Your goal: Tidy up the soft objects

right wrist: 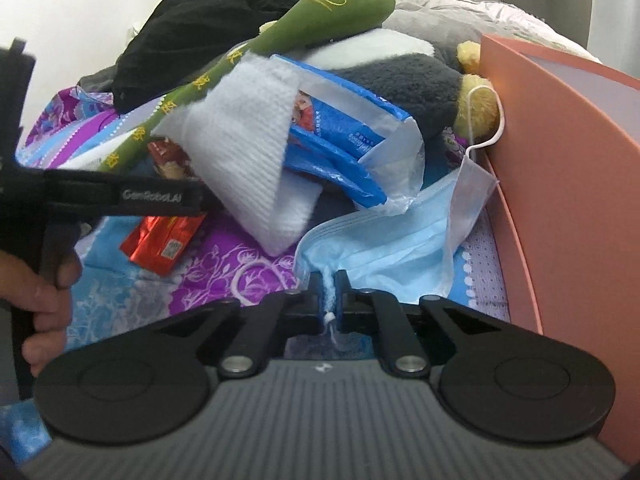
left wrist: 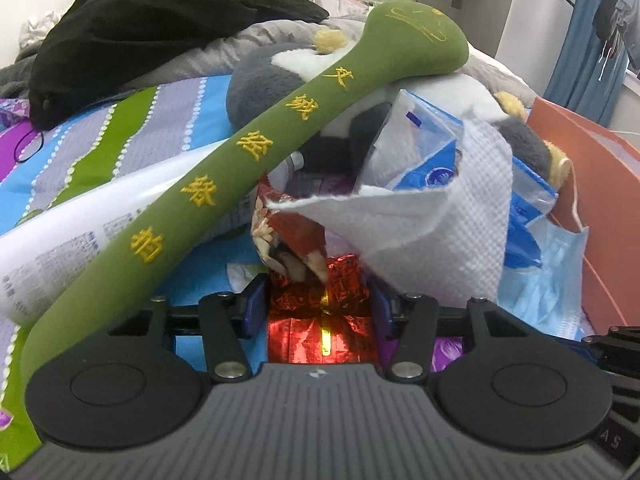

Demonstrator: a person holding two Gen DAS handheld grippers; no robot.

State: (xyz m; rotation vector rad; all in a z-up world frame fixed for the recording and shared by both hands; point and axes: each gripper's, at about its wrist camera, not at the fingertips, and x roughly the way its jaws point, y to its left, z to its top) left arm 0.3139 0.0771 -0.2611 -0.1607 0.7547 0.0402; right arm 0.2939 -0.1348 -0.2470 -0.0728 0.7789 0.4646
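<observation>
Left wrist view: left gripper (left wrist: 320, 300) low at centre, jaws apart on either side of a red foil packet (left wrist: 320, 320); whether the pads press it cannot be told. Torn red wrapper (left wrist: 280, 236) just above the packet. Green plush stick (left wrist: 224, 168) with yellow characters slanting from lower left to upper right, its head resting on a grey-and-white plush toy (left wrist: 256, 80). White towel (left wrist: 432, 220) right of centre, draped over a blue-and-white plastic bag (left wrist: 424, 148). Blue face mask (left wrist: 552, 264) at right, beside an orange box (left wrist: 600, 200). White tube (left wrist: 80, 236) at left under the stick. Black cloth (left wrist: 152, 28) at upper left, on a striped bedsheet (left wrist: 100, 144).

Right wrist view: right gripper (right wrist: 330, 300) at lower centre, jaws together, clamped on the mask's (right wrist: 380, 248) lower edge, ear loop trailing below. Mask lying on the floral sheet (right wrist: 224, 264), touching the box (right wrist: 560, 184) at right. Towel (right wrist: 248, 160) and bag (right wrist: 344, 140) above the mask. Foil packet (right wrist: 160, 240) at left, below the other gripper's black arm (right wrist: 120, 198). Hand (right wrist: 44, 304) at the left edge, holding that gripper's handle. Stick (right wrist: 280, 32) and black cloth (right wrist: 200, 28) at top.
</observation>
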